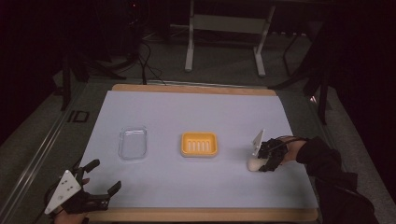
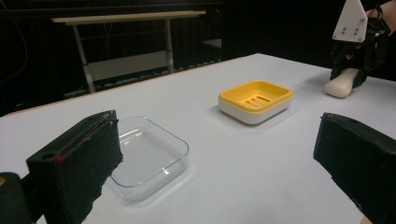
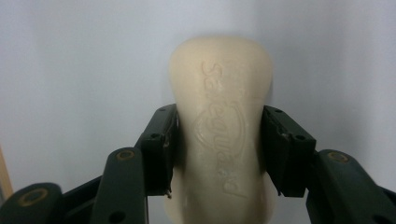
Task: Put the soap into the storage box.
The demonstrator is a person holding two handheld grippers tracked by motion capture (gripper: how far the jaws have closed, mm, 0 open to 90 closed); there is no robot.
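Your right tongs [image 3: 219, 154] are pinching the cream bar of soap [image 3: 219, 112] across its waist, one pad flat against each long side, with the embossed face turned up toward the camera. In the high view the soap [image 1: 255, 164] sits on the white table [image 1: 196, 116] near its right edge, and it seems to rest on the surface, though the tongs [image 1: 264, 161] hide the contact. Your left tongs [image 1: 103, 175] are spread wide with nothing between them, parked at the near left corner, facing the clear plastic lid [image 2: 147, 156].

The grasp looks made; the lift has yet to come. The likely target is the yellow soap dish [image 1: 199, 143] at the table's centre, well apart from the soap. Next, raise the bar straight up, carry it left over the dish, and lower it flat onto the slotted tray before letting go.
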